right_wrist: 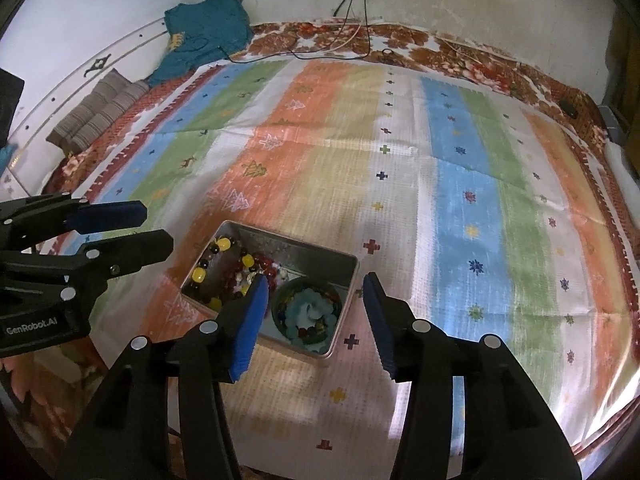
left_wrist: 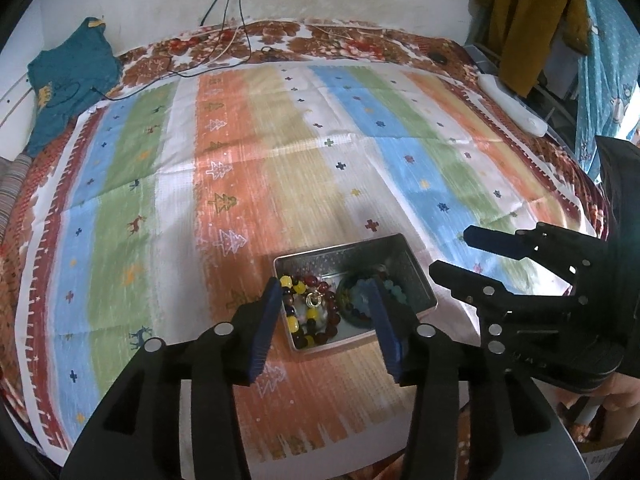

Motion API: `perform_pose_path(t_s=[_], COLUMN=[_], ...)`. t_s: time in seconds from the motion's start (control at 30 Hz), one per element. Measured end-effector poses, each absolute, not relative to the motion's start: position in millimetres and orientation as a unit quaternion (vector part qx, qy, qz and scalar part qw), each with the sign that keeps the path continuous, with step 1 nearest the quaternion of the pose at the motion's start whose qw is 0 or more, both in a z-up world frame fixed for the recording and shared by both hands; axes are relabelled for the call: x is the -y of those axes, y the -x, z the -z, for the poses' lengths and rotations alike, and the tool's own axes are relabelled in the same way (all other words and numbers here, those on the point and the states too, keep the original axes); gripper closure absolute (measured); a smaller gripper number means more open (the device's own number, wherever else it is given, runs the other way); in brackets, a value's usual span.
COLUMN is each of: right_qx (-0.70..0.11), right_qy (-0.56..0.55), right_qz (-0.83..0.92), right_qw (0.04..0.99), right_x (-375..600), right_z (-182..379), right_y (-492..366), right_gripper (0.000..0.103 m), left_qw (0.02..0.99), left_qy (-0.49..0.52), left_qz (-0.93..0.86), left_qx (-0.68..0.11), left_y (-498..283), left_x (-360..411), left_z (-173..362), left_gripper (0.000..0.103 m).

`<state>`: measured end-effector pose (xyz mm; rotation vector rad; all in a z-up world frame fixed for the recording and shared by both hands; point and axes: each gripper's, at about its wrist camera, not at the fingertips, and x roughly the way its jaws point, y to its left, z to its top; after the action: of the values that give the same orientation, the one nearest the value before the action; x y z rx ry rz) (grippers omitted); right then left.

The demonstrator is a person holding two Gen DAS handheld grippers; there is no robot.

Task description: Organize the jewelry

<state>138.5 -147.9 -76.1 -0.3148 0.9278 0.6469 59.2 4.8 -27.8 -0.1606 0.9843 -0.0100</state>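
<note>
Far left, a teal garment (left_wrist: 70,80) lies at the bed's edge, with striped cushions (right_wrist: 98,110) below it in the right wrist view. The striped cloth (left_wrist: 280,152) covers the bed; cables (left_wrist: 224,12) trail down the wall onto its far edge.

Your left gripper (left_wrist: 325,322) hangs over the near left part of the tin (left_wrist: 414,270). Its fingers (left_wrist: 266,328) are spread, nothing pinched between them; the beads show in the gap below.

The tin sits on the cloth, near you and about centre. Inside, left half: a bracelet of yellow beads (right_wrist: 198,276) and dark red beads (right_wrist: 264,260), tangled together. Right half: a small round green dish (right_wrist: 306,314) holding pale blue beads (right_wrist: 316,306).

Your right gripper (right_wrist: 314,324) hangs over the tin's right half, above the dish. Its fingers (right_wrist: 250,332) are also spread and empty; one sits over the tin, the other just outside its right wall.

Far right, a white object (left_wrist: 514,106) lies at the bed edge, with mustard clothing (left_wrist: 528,20) hanging above it.
</note>
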Motion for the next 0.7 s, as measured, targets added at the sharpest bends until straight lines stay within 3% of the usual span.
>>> perform_pose_path(t_s=[0.3,0.47,0.6,0.7], right_qx=[-0.432,-0.425,-0.422,-0.416], right_qy=[0.143,0.142,0.133,0.127], right_qz=[-0.310,-0.312,-0.315,-0.319], right_qw=[0.835,0.838,0.839,0.842], right_x=[155,161,168,173], right_z=[73,70,67,64], right_y=[-129,-123,-119,-115], right_gripper=[0.042,0.031,0.027,0.021], left_qw=[0.886,0.891,0.896,0.900], left_qy=[0.066,0.063,0.058,0.058], left_qz=[0.004,0.007,0.010,0.006], left_qx=[-0.459,-0.449,-0.441,-0.432], left_y=[-46,-37,-30,-25], left_x=[0,2,6,6], left_z=[26,23,21,20], left_gripper=[0.039,0.026,0.022,0.011])
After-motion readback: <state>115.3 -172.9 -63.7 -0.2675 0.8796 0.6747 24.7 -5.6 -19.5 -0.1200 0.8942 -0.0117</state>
